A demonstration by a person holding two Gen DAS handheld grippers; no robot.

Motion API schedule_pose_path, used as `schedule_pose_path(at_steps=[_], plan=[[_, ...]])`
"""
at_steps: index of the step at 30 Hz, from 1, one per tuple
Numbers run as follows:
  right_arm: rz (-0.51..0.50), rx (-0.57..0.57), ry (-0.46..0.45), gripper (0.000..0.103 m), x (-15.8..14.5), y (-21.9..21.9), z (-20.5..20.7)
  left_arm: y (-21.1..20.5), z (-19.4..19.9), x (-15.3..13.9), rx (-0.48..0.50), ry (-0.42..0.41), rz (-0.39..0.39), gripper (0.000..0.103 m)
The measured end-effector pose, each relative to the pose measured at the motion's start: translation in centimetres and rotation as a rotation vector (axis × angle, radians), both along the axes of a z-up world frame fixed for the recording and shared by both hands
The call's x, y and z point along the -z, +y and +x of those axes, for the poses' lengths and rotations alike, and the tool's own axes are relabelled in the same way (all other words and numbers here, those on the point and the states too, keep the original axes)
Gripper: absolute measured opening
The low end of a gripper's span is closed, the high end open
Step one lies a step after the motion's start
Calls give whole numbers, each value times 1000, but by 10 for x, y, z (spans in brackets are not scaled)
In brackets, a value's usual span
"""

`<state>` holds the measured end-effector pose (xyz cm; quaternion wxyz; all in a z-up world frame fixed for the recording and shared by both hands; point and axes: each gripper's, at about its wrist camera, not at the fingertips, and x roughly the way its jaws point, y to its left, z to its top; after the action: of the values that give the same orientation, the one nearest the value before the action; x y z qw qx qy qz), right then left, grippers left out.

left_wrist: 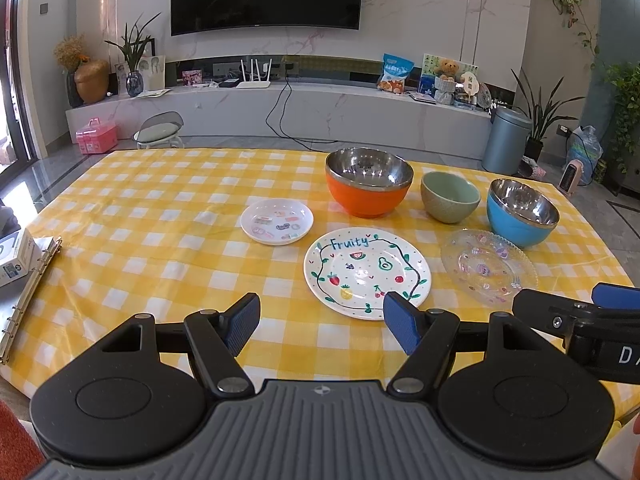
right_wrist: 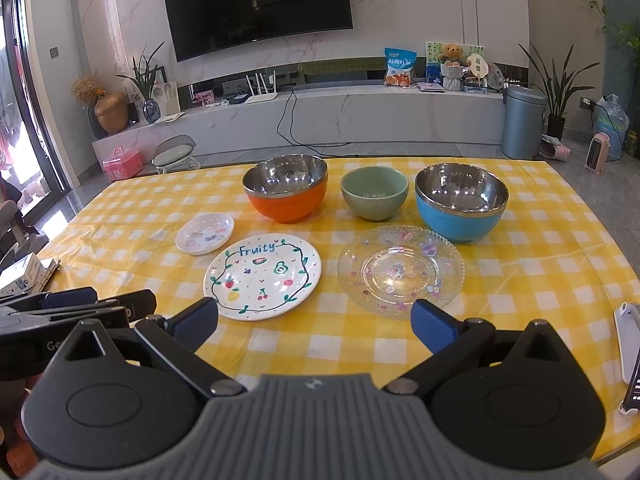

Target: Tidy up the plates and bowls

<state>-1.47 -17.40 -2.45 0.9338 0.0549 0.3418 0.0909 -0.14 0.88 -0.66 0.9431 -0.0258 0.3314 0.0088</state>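
Observation:
On the yellow checked tablecloth (left_wrist: 160, 216) stand an orange bowl (left_wrist: 368, 196), a green bowl (left_wrist: 450, 198) and a blue bowl (left_wrist: 520, 212) in a back row. In front lie a small white dish (left_wrist: 277, 221), a white "Fruity" plate (left_wrist: 366, 272) and a clear glass plate (left_wrist: 488, 266). My left gripper (left_wrist: 322, 324) hovers open just short of the Fruity plate, holding nothing. My right gripper (right_wrist: 316, 322) is open and holds nothing, between the Fruity plate (right_wrist: 262, 276) and the glass plate (right_wrist: 400, 270). The three bowls (right_wrist: 286, 190) (right_wrist: 375, 193) (right_wrist: 460, 204) sit behind.
A ring binder (left_wrist: 28, 292) and a small box (left_wrist: 14, 256) lie at the table's left edge. A white phone stand (right_wrist: 630, 352) sits at the right edge. Beyond the table are a stool (left_wrist: 158, 132), a TV unit and a bin (left_wrist: 506, 140).

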Motion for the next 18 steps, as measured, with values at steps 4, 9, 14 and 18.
schedule_pose_path(at_steps=[4, 9, 14, 18], plan=[[-1, -1, 2, 100, 0, 0, 0, 0, 0, 0, 2, 0, 0, 83], [-1, 1, 4, 100, 0, -1, 0, 0, 0, 1, 2, 1, -1, 83], [-2, 0, 5, 100, 0, -1, 0, 0, 0, 0, 2, 1, -2, 83], [-2, -1, 6, 100, 0, -1, 0, 0, 0, 0, 1, 2, -3, 83]])
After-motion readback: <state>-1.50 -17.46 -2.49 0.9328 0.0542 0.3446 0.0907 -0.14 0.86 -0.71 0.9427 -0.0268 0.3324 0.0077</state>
